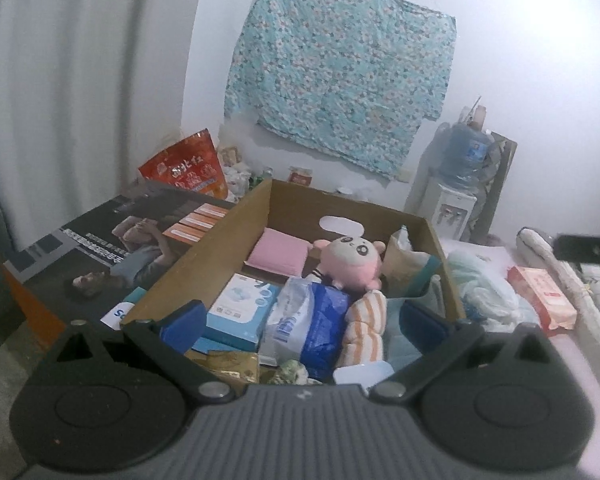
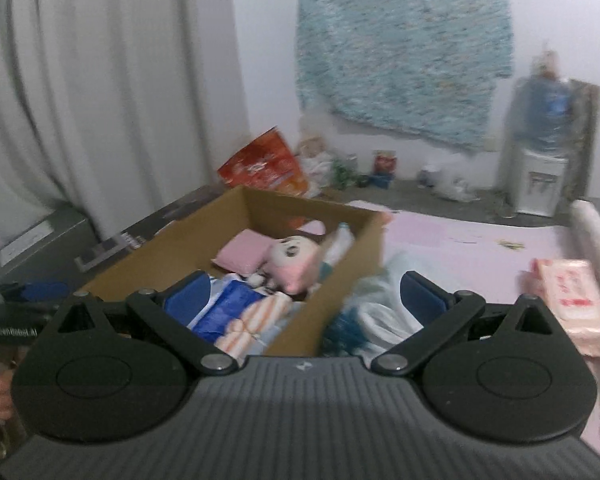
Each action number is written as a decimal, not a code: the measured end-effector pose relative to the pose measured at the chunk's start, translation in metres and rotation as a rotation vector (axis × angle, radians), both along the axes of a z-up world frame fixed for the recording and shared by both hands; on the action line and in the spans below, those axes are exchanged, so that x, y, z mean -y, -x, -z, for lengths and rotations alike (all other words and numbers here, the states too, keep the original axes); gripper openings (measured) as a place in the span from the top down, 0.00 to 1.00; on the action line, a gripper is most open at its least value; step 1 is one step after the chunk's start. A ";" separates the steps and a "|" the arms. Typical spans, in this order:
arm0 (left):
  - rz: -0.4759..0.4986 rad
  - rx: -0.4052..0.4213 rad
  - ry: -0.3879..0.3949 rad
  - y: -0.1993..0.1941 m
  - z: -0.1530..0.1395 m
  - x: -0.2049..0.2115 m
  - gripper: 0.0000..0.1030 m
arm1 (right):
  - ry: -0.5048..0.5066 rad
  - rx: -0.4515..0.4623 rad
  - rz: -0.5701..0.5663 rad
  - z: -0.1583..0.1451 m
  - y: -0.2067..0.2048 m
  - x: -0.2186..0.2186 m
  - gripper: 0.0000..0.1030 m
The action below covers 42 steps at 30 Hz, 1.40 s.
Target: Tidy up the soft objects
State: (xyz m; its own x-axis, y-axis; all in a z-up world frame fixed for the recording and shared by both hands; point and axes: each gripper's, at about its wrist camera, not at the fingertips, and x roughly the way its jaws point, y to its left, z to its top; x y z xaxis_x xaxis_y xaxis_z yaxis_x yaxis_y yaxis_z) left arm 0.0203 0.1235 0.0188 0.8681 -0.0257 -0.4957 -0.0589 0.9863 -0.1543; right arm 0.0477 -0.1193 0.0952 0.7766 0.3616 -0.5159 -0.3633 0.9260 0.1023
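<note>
Left gripper [image 1: 300, 316] hangs over the cardboard box [image 1: 236, 220], jaws spread wide and empty; right gripper [image 2: 304, 300] gapes too, gripping nothing; pink plush toy [image 1: 350, 258] sits inside the box beside a striped towel roll [image 1: 366, 326]; a pink tissue pack [image 2: 572, 304] lies on the bed, well apart.

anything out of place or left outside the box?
Yes. A pink tissue pack and a crumpled pale plastic bag lie on the pink sheet to the right of the cardboard box, while the other soft things, like the pink plush toy, already sit inside. Both grippers are open and empty.
</note>
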 end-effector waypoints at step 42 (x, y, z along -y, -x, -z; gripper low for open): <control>-0.116 -0.051 0.010 -0.005 0.016 -0.031 0.00 | 0.348 -0.716 -0.198 0.111 -0.168 -0.164 0.00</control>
